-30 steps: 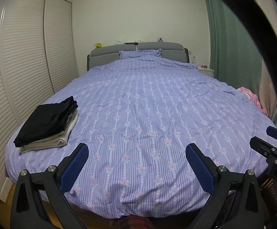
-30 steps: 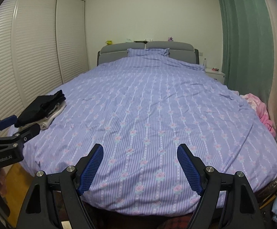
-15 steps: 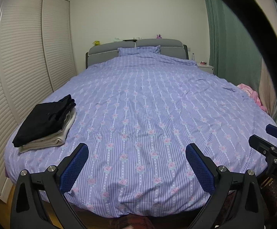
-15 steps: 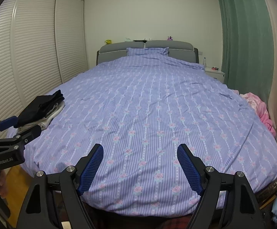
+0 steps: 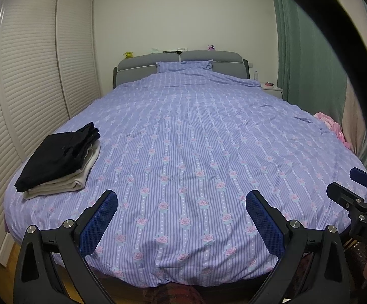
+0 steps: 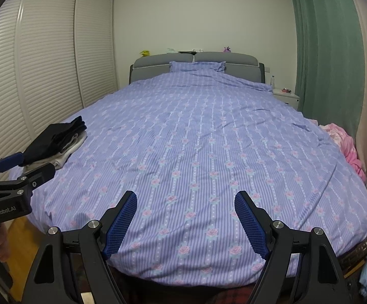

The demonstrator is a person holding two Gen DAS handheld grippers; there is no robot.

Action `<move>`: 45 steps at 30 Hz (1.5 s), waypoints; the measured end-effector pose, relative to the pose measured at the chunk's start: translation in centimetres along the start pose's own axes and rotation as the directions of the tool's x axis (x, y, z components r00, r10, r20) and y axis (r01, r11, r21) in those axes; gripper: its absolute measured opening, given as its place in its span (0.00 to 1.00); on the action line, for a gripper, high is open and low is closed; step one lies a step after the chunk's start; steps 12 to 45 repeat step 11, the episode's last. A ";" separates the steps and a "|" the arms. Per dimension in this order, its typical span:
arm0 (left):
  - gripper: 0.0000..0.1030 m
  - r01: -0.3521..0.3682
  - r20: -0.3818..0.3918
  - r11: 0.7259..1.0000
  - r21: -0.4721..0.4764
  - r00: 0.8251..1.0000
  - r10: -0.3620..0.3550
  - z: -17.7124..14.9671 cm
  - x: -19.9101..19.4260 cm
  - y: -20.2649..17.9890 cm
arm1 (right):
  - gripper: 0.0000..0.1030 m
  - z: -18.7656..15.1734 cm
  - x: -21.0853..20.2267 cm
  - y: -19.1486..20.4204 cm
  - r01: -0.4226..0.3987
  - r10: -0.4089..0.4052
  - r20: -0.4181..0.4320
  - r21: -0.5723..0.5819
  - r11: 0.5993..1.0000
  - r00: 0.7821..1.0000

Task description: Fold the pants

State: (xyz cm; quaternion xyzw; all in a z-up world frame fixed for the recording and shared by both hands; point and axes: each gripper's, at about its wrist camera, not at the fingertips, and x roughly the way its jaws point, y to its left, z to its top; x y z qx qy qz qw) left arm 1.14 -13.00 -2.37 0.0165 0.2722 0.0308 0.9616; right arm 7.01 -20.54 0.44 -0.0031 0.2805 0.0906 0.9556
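Left view: the left gripper (image 5: 181,214) hung released above the bed (image 5: 183,152); folded pants (image 5: 59,155) sat stacked at its left edge. Right view: the right gripper (image 6: 185,217) gaped empty. Judged best: fetch the pink heap (image 6: 345,147), spread flat centrally.

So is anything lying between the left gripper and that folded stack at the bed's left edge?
Nothing visible does. Only bare striped floral bedspread lies between the open left gripper and the black-on-cream folded clothes stack.
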 end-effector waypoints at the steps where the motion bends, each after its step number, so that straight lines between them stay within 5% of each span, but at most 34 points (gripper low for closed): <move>1: 1.00 0.003 0.000 1.000 0.001 1.000 -0.003 0.1 0.0 0.2 | 0.78 0.0 0.0 0.0 -0.001 0.001 0.001 0.000 1.000 1.000; 45: 1.00 0.004 -0.001 1.000 0.001 1.000 -0.004 0.1 -0.1 0.4 | 0.78 0.0 0.0 0.0 -0.001 0.001 0.002 -0.001 1.000 1.000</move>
